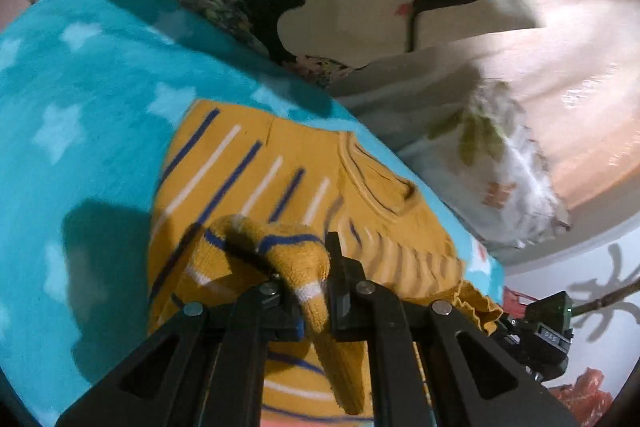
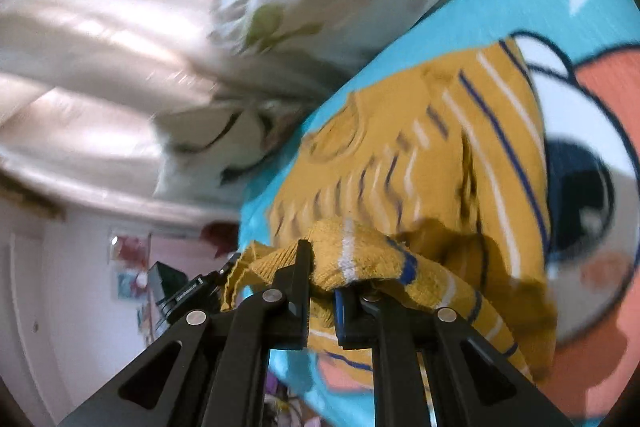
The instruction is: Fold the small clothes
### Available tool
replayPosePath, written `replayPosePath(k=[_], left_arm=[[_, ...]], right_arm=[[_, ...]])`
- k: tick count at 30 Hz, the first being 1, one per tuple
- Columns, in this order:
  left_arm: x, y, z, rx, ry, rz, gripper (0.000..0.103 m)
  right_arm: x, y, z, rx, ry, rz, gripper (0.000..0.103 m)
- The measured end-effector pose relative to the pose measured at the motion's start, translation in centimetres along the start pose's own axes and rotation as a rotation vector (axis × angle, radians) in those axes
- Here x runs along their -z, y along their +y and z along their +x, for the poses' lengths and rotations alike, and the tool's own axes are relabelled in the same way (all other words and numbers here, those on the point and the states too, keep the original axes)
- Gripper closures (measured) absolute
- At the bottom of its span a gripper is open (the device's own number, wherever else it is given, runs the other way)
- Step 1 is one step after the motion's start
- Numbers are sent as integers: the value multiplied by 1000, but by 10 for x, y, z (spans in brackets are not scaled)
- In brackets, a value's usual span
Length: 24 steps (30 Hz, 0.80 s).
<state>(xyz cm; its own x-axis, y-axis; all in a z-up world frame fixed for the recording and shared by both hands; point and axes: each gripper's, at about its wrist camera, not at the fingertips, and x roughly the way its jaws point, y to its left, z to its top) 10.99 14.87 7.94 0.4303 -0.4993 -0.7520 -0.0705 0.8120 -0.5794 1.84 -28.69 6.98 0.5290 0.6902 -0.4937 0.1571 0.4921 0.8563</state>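
Nearby, floral pillow (image 1: 492,147) beside sweater (image 1: 280,179)

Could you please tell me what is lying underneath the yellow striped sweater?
The yellow striped sweater lies on a turquoise blanket with pale stars and, in the right wrist view, a cartoon print. Whatever lies beneath the blanket is covered, and so is the print under the sweater.

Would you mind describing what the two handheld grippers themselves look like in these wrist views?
Both look alike. The left gripper and right gripper are matte black, with angular linkage arms that have triangular cut-outs and round silver pivot pins. Their fingers are flat black plates; a blue pad shows on the right one. No hands, sleeves or cables are visible.
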Motion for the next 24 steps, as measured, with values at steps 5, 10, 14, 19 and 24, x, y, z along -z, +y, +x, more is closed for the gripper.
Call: replayPosePath(k=[5,10,14,19,24], left_arm=[[-23,16,35,46,56,-77,96],[-39,29,46,135,44,-170,68],[-54,36,44,174,-10,-235,46],[-66,31,31,94,-37,-176,43],[-50,11,11,-74,-37,62,38]], right_arm=[[-40,-30,28,54,-19,105,89],[-65,-50,48,29,-37,191,74],[-85,-51,62,43,-92,219,51],[-101,-48,57,74,-150,242,43],[-93,1,55,241,-94,-19,42]])
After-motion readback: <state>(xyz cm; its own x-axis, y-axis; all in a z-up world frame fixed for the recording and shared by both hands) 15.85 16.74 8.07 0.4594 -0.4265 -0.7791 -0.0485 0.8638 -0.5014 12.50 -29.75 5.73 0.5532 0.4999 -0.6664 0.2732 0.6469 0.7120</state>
